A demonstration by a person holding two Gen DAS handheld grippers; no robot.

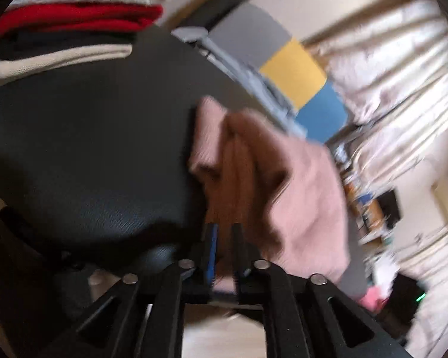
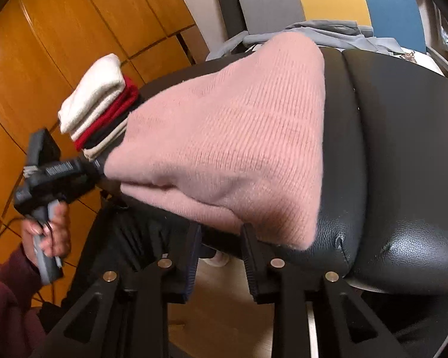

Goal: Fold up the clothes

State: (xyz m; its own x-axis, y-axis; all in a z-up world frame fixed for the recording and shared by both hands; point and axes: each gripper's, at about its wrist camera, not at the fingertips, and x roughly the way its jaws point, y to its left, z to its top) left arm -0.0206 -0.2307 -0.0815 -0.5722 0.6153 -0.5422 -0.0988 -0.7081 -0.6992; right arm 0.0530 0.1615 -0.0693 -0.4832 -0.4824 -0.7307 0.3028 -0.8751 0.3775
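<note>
Black leather seat (image 2: 403, 149): padded, stitched panels, carries all the clothes; largest item in both views.

Pink knit sweater (image 2: 230, 137): ribbed, soft, folded into a broad wedge, lying across the seat with its near edge hanging over the front rim. The left wrist view shows it blurred, bunched in folds (image 1: 283, 179).

Stack of folded clothes (image 2: 98, 107): cream on top, then red, dark and beige layers, at the seat's far left corner, touching the sweater's edge; seen side-on in the left wrist view (image 1: 74, 26).

Room: orange wooden panelling (image 2: 59, 44) to the left; a chair back in grey, yellow and blue (image 2: 328, 0) behind the seat, pale blue-grey cloth (image 2: 313, 34) draped at its base. Only the left wrist view shows pale curtains (image 1: 403, 74) and cluttered shelving, blurred.

Left tool (image 1: 224, 247): fingers nearly together, pinching the sweater's edge. Seen from the right wrist view (image 2: 97, 164), gripped by a hand (image 2: 49, 232) in a maroon sleeve.

Right tool (image 2: 221, 238): fingers apart at moderate width, at the sweater's overhanging edge; whether they grip it cannot be told.
</note>
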